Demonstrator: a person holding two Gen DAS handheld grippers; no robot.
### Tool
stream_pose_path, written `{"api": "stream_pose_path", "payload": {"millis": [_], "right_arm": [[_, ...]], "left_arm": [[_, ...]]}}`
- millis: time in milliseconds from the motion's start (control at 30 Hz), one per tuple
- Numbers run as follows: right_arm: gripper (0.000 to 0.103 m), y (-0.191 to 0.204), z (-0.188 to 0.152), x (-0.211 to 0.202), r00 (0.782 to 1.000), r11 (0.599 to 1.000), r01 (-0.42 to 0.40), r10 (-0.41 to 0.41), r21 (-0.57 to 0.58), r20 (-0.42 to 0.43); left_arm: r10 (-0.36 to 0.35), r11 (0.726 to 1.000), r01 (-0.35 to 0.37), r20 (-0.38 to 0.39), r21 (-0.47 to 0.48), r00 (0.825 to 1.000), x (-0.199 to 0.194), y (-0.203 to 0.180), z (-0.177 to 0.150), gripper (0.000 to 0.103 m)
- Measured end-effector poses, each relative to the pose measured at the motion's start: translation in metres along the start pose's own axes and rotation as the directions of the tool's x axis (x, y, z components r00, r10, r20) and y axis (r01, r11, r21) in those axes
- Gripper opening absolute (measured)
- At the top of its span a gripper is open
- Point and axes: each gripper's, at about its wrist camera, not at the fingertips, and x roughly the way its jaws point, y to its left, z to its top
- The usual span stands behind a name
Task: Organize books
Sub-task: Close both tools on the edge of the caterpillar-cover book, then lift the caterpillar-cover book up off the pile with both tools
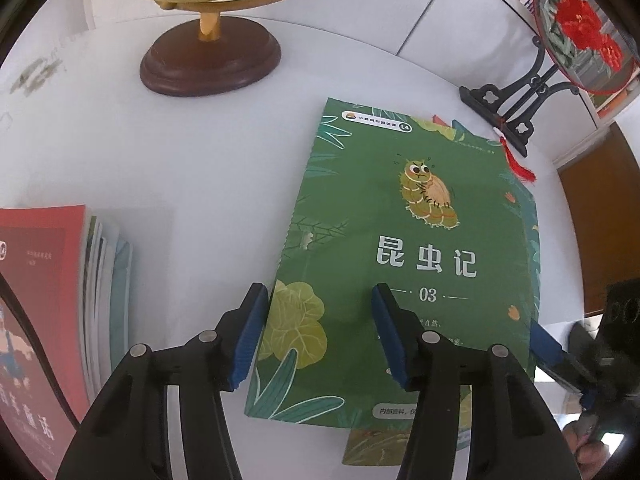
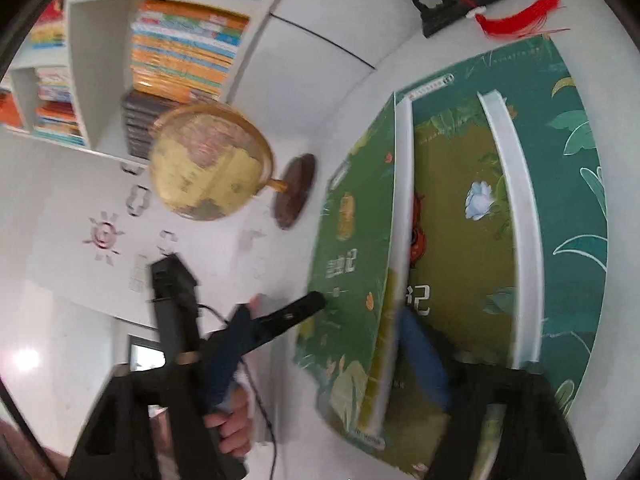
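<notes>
A green book with a caterpillar cover (image 1: 404, 248) lies on top of a small pile on the white table (image 1: 192, 152). My left gripper (image 1: 320, 336) is open, its fingers astride the book's left edge just above it. In the right wrist view the green book (image 2: 352, 248) is tilted up off an olive book (image 2: 456, 240) and a teal book (image 2: 576, 184). My right gripper (image 2: 320, 360) is open, one blue pad (image 2: 424, 356) slid under the green book's edge. It also shows at the book's right edge in the left wrist view (image 1: 548, 344).
A globe on a brown base (image 1: 208, 56) stands at the back. A framed red-flower ornament on a black stand (image 1: 520, 100) with a red tassel is at the back right. A stack of books with a red cover (image 1: 48, 304) lies at the left. A bookshelf (image 2: 176, 56) lines the wall.
</notes>
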Motion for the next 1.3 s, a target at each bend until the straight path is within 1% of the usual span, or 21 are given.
{"api": "stream_pose_path", "payload": {"millis": [33, 200, 233, 267, 333, 400, 433, 467, 500, 567, 600, 633, 667, 733, 800, 900, 967, 1033, 1067, 1167, 1300], "right_arm": [[0.041, -0.003, -0.002, -0.001, 1.000, 1.000, 0.002, -0.002, 0.004, -0.001], [0.042, -0.012, -0.002, -0.001, 0.999, 0.998, -0.043, 0.045, 0.047, -0.024], [0.047, -0.011, -0.002, -0.001, 0.998, 0.998, -0.054, 0.056, 0.044, -0.030], [0.062, -0.010, -0.002, 0.000, 0.998, 0.997, -0.059, 0.061, 0.045, -0.035], [0.077, -0.012, -0.003, 0.005, 0.995, 0.993, -0.084, 0.088, 0.079, -0.052], [0.075, -0.007, -0.003, 0.005, 0.997, 0.996, -0.067, 0.069, 0.060, -0.036], [0.067, -0.007, -0.004, 0.005, 0.998, 0.997, -0.053, 0.055, 0.055, -0.032], [0.053, -0.007, -0.004, 0.006, 0.999, 0.998, -0.021, 0.023, 0.052, -0.040], [0.047, -0.009, -0.004, 0.007, 0.999, 0.999, -0.002, 0.004, 0.046, -0.050], [0.028, -0.010, -0.003, 0.006, 0.995, 0.997, -0.062, 0.065, 0.050, -0.069], [0.026, -0.005, -0.003, 0.006, 0.983, 0.988, -0.148, 0.151, 0.039, -0.100], [0.025, 0.000, -0.003, 0.006, 0.974, 0.981, -0.190, 0.192, 0.030, -0.123], [0.025, 0.008, -0.003, 0.009, 0.969, 0.981, -0.195, 0.193, 0.001, -0.154], [0.029, 0.012, -0.001, 0.014, 0.986, 0.996, -0.082, 0.075, -0.044, -0.150], [0.028, 0.006, -0.001, 0.012, 0.992, 0.999, -0.037, 0.034, -0.026, -0.120], [0.018, -0.005, -0.002, 0.009, 0.987, 0.994, 0.111, -0.111, -0.008, -0.118], [0.007, -0.009, -0.003, 0.005, 0.985, 0.991, 0.132, -0.131, 0.000, -0.113], [0.007, -0.009, -0.004, 0.001, 0.979, 0.985, 0.170, -0.172, -0.025, -0.109], [0.007, -0.009, -0.004, -0.003, 0.977, 0.983, 0.181, -0.184, -0.036, -0.105], [0.007, -0.005, -0.004, -0.010, 0.964, 0.966, 0.243, -0.250, -0.087, -0.089], [0.007, 0.001, -0.001, -0.016, 0.944, 0.940, 0.307, -0.320, -0.149, -0.077]], "left_arm": [[0.001, 1.000, -0.001, -0.002, 0.002, 1.000, 0.000, 0.000, 0.000, 0.051], [0.008, 1.000, -0.008, 0.003, 0.011, 1.000, 0.001, 0.000, 0.001, 0.052], [0.008, 1.000, -0.008, 0.004, 0.013, 1.000, 0.001, 0.000, 0.001, 0.052], [0.009, 1.000, -0.009, 0.005, 0.015, 1.000, 0.002, -0.001, 0.001, 0.052], [0.009, 1.000, -0.009, 0.007, 0.020, 1.000, 0.001, 0.000, 0.001, 0.052], [0.019, 1.000, -0.019, 0.009, 0.015, 1.000, 0.001, 0.001, 0.002, 0.052], [0.029, 0.999, -0.029, 0.013, 0.013, 1.000, 0.001, 0.002, 0.003, 0.052], [0.039, 0.999, -0.039, 0.015, 0.012, 0.999, 0.001, 0.003, 0.003, 0.051], [0.049, 0.999, -0.049, 0.014, 0.010, 0.999, 0.001, 0.005, 0.005, 0.051], [0.038, 0.999, -0.038, 0.002, 0.003, 0.999, 0.001, 0.007, 0.006, 0.051], [0.007, 1.000, -0.007, -0.009, -0.004, 1.000, 0.000, 0.008, 0.006, 0.051], [-0.023, 1.000, 0.023, -0.017, -0.011, 1.000, 0.001, 0.008, 0.006, 0.050], [-0.027, 1.000, 0.026, -0.023, -0.013, 0.999, 0.001, 0.007, 0.005, 0.050], [-0.006, 1.000, 0.006, -0.024, -0.008, 1.000, 0.001, 0.003, 0.004, 0.050], [-0.033, 0.998, 0.032, -0.030, -0.046, 0.999, -0.001, 0.007, 0.002, 0.049], [-0.094, 0.991, 0.090, -0.042, -0.098, 0.995, -0.002, 0.013, -0.002, 0.049], [-0.143, 0.980, 0.135, -0.051, -0.144, 0.988, -0.002, 0.015, -0.005, 0.049], [-0.183, 0.966, 0.174, -0.030, -0.190, 0.983, -0.005, 0.016, -0.009, 0.047], [-0.189, 0.964, 0.182, -0.018, -0.194, 0.982, -0.008, 0.015, -0.010, 0.042], [-0.233, 0.955, 0.234, 0.025, -0.181, 0.972, -0.020, 0.008, -0.015, 0.037], [-0.344, 0.908, 0.350, 0.068, -0.231, 0.937, -0.034, 0.002, -0.016, 0.037]]}}
